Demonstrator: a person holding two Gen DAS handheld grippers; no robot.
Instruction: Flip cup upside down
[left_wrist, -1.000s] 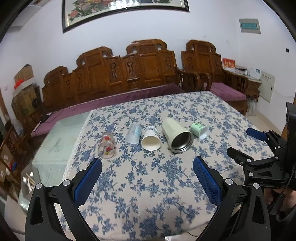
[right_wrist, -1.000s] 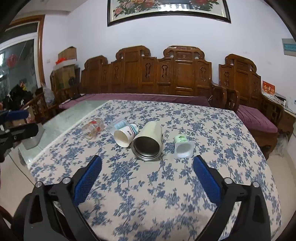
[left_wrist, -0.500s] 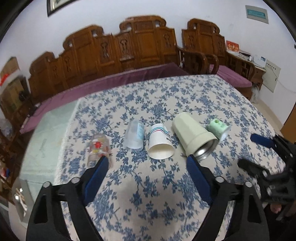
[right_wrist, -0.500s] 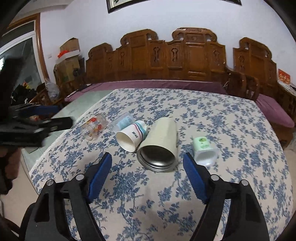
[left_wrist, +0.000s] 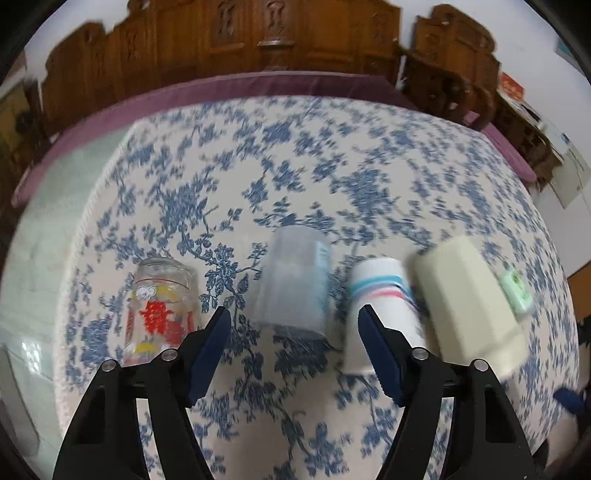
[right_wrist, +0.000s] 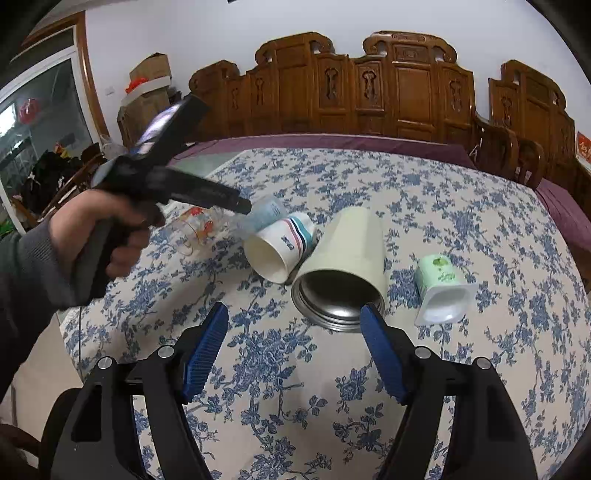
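Five cups lie on their sides in a row across the blue-flowered tablecloth (left_wrist: 295, 177), nearer the near edge of the table than the far one. From the left wrist view, motion-blurred, the left gripper (left_wrist: 293, 339) has its blue-padded fingers spread wide and empty, and the frosted plastic cup (left_wrist: 293, 286) lies between and just beyond the fingertips. A printed glass (left_wrist: 160, 312) lies toward the table's left edge; a striped paper cup (left_wrist: 384, 306), a cream tumbler (left_wrist: 469, 302) and a small green yogurt cup (left_wrist: 515, 291) follow toward the right edge.

From the right wrist view, the right gripper (right_wrist: 293, 343) is also spread wide and empty over the cloth near the table's near edge. The cream tumbler (right_wrist: 341, 266) lies just beyond its fingertips, its metal mouth facing the camera, touching the striped paper cup (right_wrist: 282, 242). The yogurt cup (right_wrist: 441, 288) lies apart to the right. The person's left hand (right_wrist: 99, 236) holds the left gripper above the glass and the frosted cup (right_wrist: 264, 214).
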